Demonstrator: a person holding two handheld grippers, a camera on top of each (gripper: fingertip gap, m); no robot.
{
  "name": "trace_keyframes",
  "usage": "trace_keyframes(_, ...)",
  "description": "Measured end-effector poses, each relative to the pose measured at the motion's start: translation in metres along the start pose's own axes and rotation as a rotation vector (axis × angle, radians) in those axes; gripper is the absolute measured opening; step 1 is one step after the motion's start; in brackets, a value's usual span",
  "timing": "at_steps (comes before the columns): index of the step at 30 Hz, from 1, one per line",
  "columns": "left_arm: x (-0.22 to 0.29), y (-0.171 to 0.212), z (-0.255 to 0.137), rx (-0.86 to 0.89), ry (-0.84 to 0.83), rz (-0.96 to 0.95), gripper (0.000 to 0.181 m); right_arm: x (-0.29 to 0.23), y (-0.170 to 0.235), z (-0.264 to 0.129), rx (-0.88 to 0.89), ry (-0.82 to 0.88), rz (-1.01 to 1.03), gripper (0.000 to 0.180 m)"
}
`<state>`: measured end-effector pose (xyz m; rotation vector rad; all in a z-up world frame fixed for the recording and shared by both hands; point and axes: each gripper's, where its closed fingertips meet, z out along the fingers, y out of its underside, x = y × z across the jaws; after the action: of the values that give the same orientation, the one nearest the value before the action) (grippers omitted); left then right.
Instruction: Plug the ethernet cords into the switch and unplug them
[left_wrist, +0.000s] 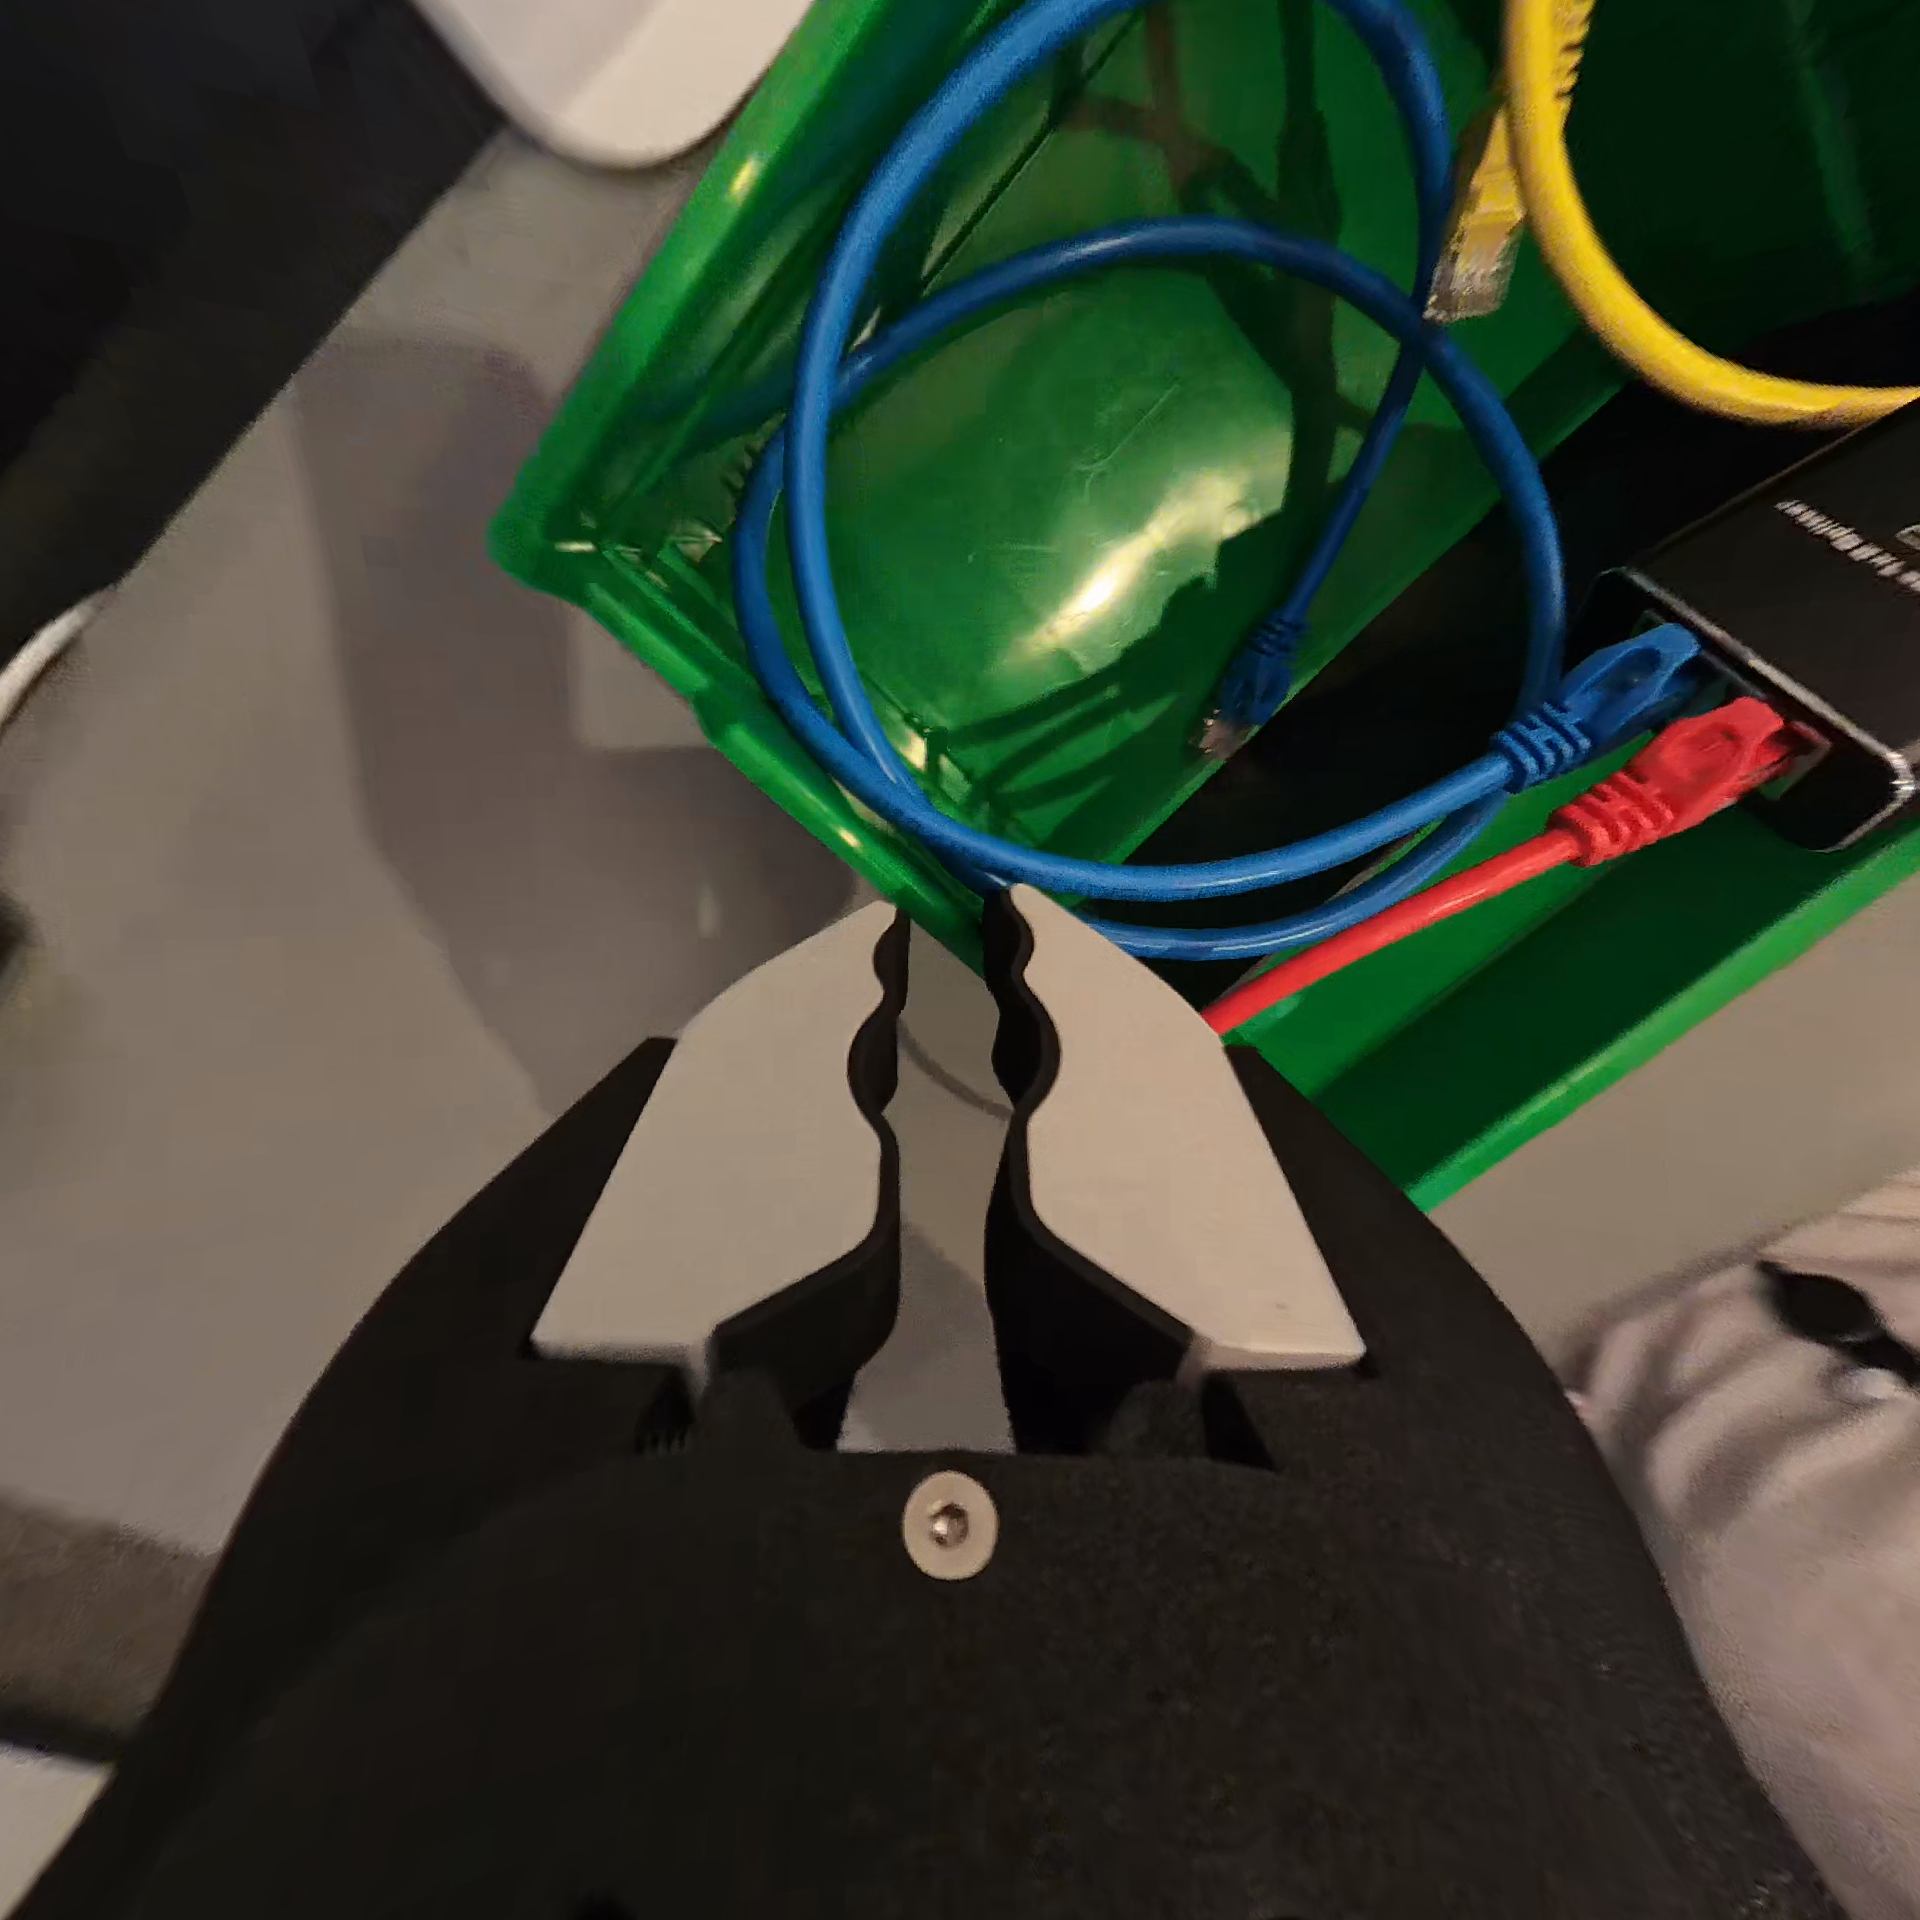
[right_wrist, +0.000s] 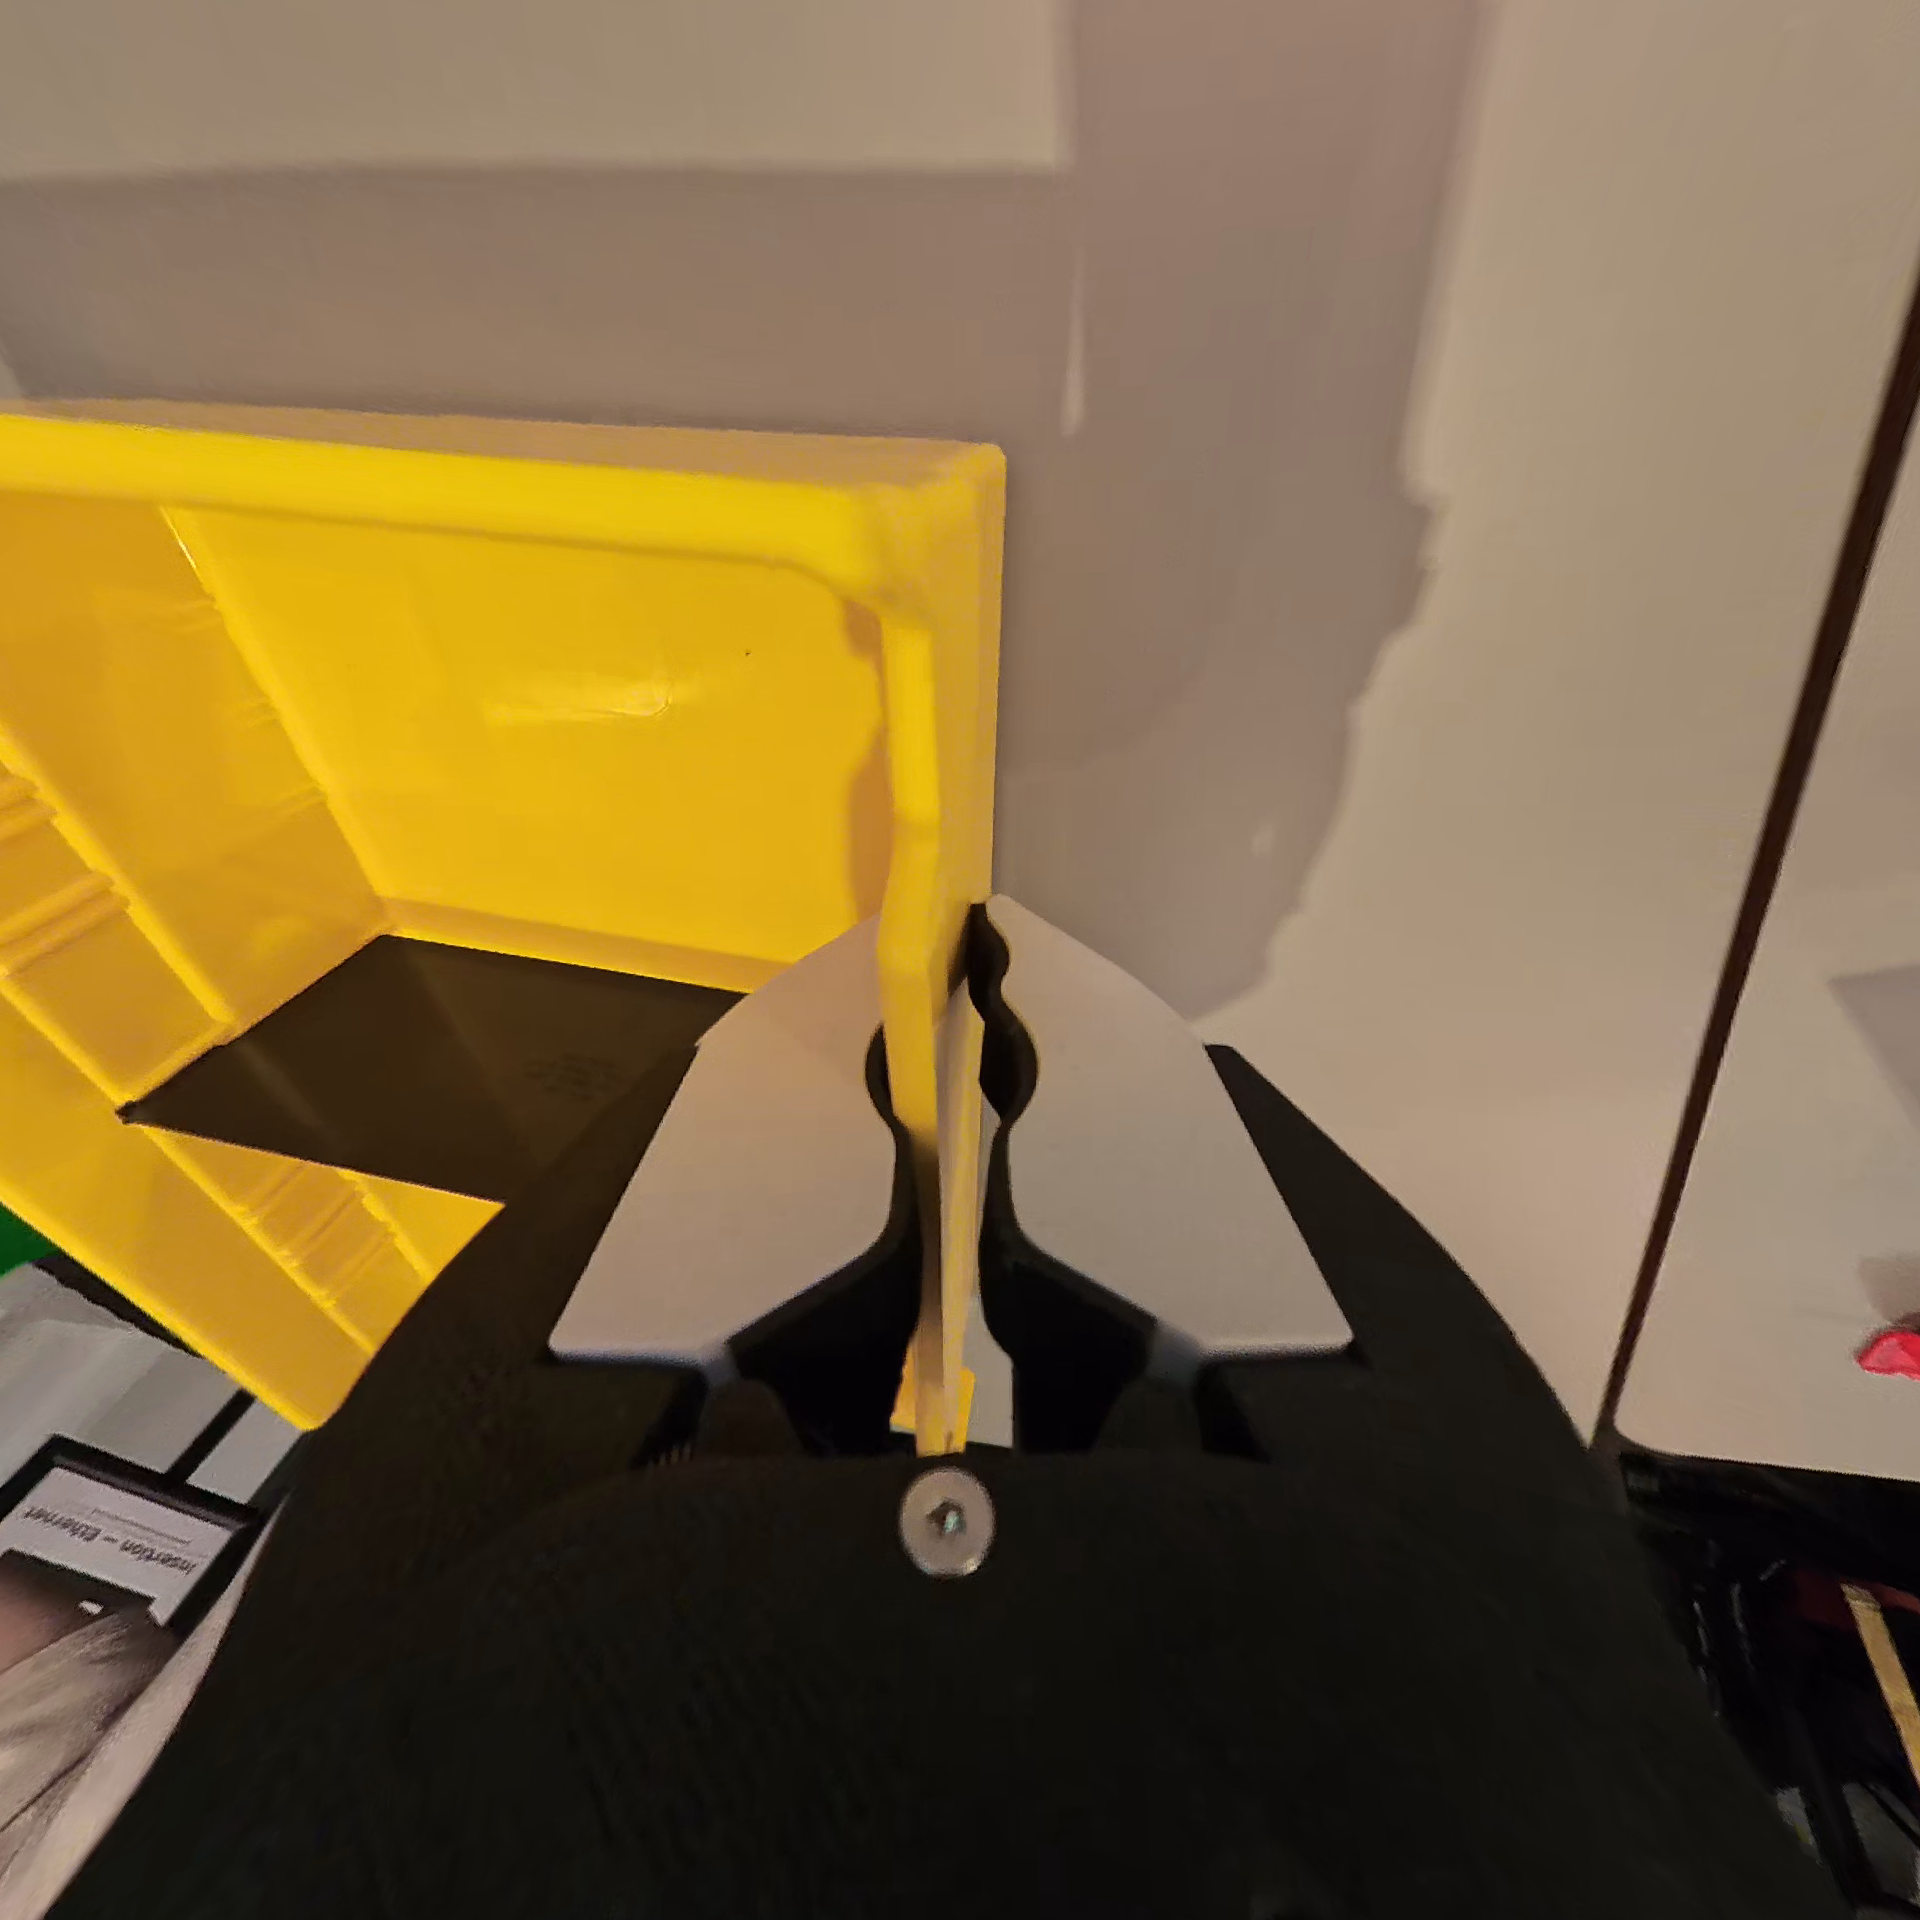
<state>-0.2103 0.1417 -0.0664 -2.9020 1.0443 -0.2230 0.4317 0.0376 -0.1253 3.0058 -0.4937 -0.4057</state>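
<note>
In the left wrist view a blue ethernet cord lies coiled in a green bin. One blue plug and a red cord's plug sit in the ports of the black switch. The blue cord's other plug lies loose, and a yellow cord with a loose plug hangs at the top right. My left gripper pinches the green bin's front rim at its tips. My right gripper is shut on the side wall of a yellow bin.
A grey table spreads left of the green bin. A black flat box lies in the yellow bin. A printed card lies at the lower left. A light wall stands behind, with a dark vertical line on the right. Spacing between my two grippers at the tips: around 65 centimeters.
</note>
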Motion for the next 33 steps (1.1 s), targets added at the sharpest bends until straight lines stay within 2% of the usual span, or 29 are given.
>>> trace_keyframes(8, -0.127, 0.088, -0.028, -0.141, -0.384, -0.047, 0.016, -0.074, -0.017, 0.016, -0.014, 0.006, -0.118, 0.007)
trace_keyframes(12, -0.178, 0.123, -0.041, -0.287, -0.693, 0.063, 0.017, -0.115, -0.019, 0.026, -0.028, 0.019, -0.163, 0.007)
trace_keyframes(14, -0.191, 0.134, -0.044, -0.318, -0.779, 0.075, 0.016, -0.132, -0.019, 0.03, -0.034, 0.022, -0.191, 0.007)
trace_keyframes(19, -0.19, 0.14, -0.045, -0.242, -0.76, 0.013, 0.014, -0.153, -0.021, 0.035, -0.032, 0.03, -0.229, 0.007)
trace_keyframes(25, -0.181, 0.141, -0.044, -0.176, -0.72, 0.029, 0.013, -0.163, -0.022, 0.038, -0.01, 0.042, -0.29, 0.008)
trace_keyframes(33, -0.164, 0.129, -0.04, -0.082, -0.758, 0.146, 0.013, -0.159, -0.031, 0.036, 0.043, 0.048, -0.3, 0.008)
